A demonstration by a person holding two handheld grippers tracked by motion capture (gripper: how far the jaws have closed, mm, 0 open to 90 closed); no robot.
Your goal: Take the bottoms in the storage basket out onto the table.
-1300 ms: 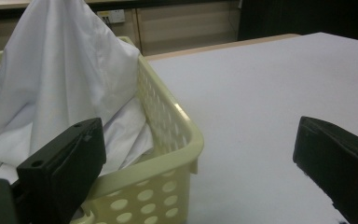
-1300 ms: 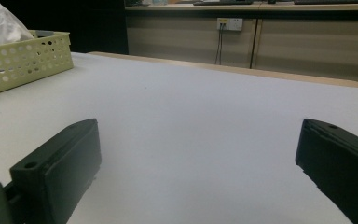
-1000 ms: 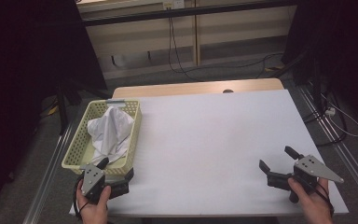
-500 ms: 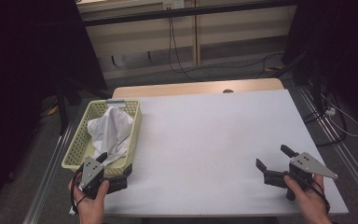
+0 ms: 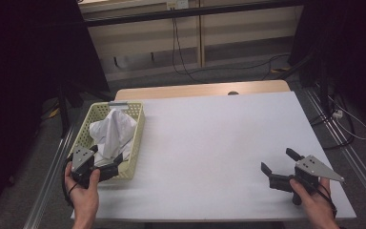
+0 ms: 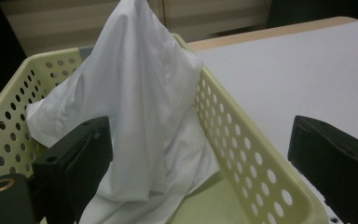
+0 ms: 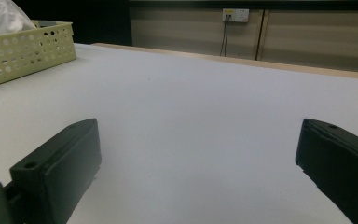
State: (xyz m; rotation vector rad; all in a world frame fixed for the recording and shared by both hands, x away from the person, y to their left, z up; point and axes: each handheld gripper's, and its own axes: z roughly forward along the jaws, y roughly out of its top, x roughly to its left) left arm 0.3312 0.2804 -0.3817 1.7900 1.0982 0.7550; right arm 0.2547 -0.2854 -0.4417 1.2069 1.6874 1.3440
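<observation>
Left gripper (image 5: 106, 161) gaping wide at the near end of a pale yellow perforated plastic basket (image 5: 136, 138), right gripper (image 5: 277, 166) idle and open over bare table.

At the left edge of the white table (image 5: 209, 138), the basket holds a crumpled white cloth (image 5: 112, 133) that rises to a peak above the rim. In the left gripper view one jaw sits inside the basket just beside the cloth (image 6: 140, 116), the other outside the basket's wall (image 6: 242, 154), and nothing is gripped. Well apart, at the near right corner, the right gripper hangs just above the table with jaws spread wide and empty, pointing towards the basket (image 7: 23, 49).
</observation>
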